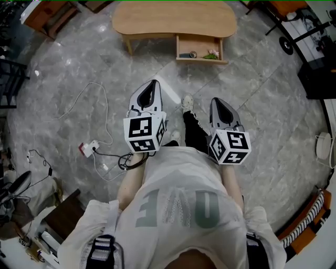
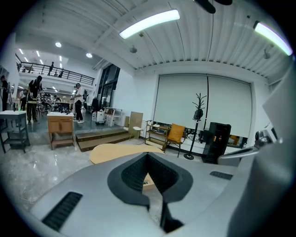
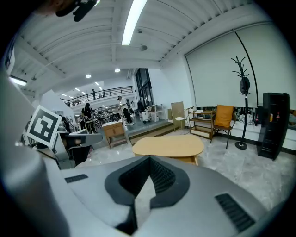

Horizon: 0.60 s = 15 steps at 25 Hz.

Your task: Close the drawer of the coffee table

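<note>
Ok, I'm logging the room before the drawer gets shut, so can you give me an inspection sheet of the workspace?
Surface: grey stone floor, glossy.
Job's things: coffee table ahead of the person; its drawer stands pulled open.
Clutter: a small dark item and what looks like a flower lie in the drawer.
Grippers: left gripper and right gripper both shut, empty, well short of the table.
Cables: a white cable loops over the floor to a power strip on the person's left.
Surroundings: wooden cabinet far left, black stand at right.
</note>
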Tool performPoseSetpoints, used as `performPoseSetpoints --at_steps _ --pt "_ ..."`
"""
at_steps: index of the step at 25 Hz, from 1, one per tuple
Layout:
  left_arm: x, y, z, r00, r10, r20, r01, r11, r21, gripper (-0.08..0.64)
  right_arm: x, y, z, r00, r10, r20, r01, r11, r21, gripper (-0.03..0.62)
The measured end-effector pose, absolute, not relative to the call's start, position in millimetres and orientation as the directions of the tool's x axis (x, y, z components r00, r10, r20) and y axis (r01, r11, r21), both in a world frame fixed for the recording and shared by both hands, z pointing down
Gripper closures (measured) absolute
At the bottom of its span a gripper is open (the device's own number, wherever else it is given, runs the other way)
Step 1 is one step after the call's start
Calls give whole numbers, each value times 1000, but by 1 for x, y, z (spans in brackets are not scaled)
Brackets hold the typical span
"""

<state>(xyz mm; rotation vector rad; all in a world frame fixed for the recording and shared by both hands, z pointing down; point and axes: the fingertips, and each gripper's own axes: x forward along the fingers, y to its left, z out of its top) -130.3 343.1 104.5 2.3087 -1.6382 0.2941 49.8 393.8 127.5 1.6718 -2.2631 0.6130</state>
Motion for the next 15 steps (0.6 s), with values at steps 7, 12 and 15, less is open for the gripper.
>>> performPoseSetpoints --at_steps 7,12,15 --pt "-109 280 119 329 -881 340 -944 -305 121 551 58 318 146 -338 -835 434 -940 278 -196 588" --pt "-97 212 115 321 -889 326 -947 -301 112 551 59 231 151 -383 -818 430 -923 322 -208 586" --pt "-89 157 112 300 -898 323 -954 -280 108 551 61 174 150 -418 -796 437 -908 369 -196 586"
